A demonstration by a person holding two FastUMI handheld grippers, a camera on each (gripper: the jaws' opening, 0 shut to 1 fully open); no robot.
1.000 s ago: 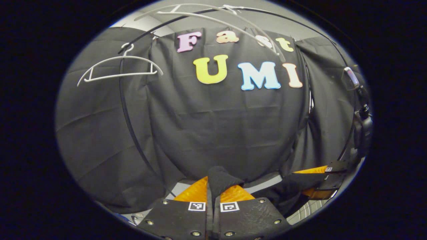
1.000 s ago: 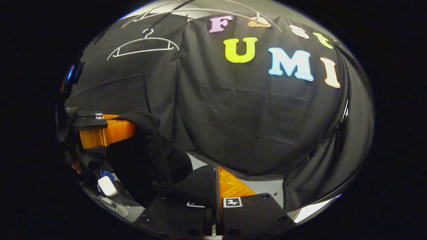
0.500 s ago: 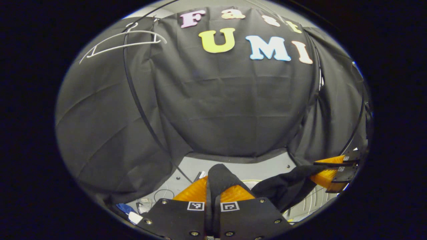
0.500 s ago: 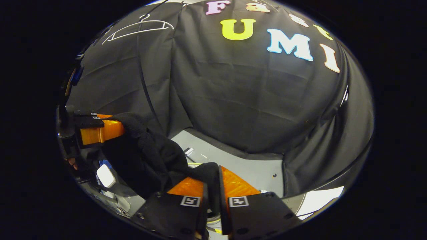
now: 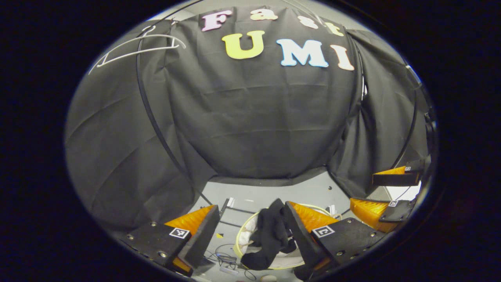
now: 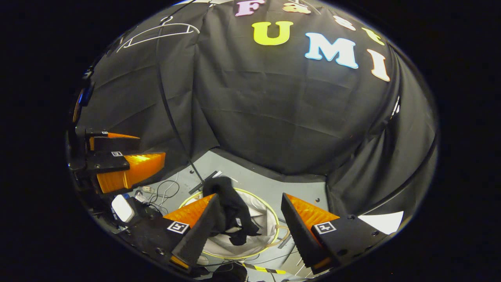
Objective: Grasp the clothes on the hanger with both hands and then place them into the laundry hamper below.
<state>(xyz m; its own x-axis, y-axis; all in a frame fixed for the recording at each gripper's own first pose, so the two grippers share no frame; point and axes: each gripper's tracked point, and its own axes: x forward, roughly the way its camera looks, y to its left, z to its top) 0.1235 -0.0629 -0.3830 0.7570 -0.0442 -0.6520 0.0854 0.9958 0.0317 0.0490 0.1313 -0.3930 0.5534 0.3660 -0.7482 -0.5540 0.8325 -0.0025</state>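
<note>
A black garment [image 5: 270,235] hangs loose in the air between the open fingers of my left gripper [image 5: 250,207], close against the inner face of its right-hand finger. Below it stands the laundry hamper [image 5: 237,243], white inside with a yellow rim. In the right gripper view the same garment [image 6: 231,207] droops over the hamper [image 6: 263,219], beside the left-hand finger of my open right gripper [image 6: 248,197]. Each view also catches the other gripper: the right gripper [image 5: 372,192] and the left gripper [image 6: 150,147], both open. A bare white hanger [image 5: 137,45] hangs at the upper left.
The hamper sits on a grey floor [image 6: 250,176] strewn with thin cables [image 6: 162,192]. A white device [image 6: 123,207] lies at the left, and yellow-black striped tape [image 6: 266,269] lies near the hamper. A black pole [image 5: 150,117] runs down the wall.
Both grippers were shut on the black garment and have opened wide. The garment has slipped free and is dropping toward the hamper. Both views have tilted further down toward the floor.
</note>
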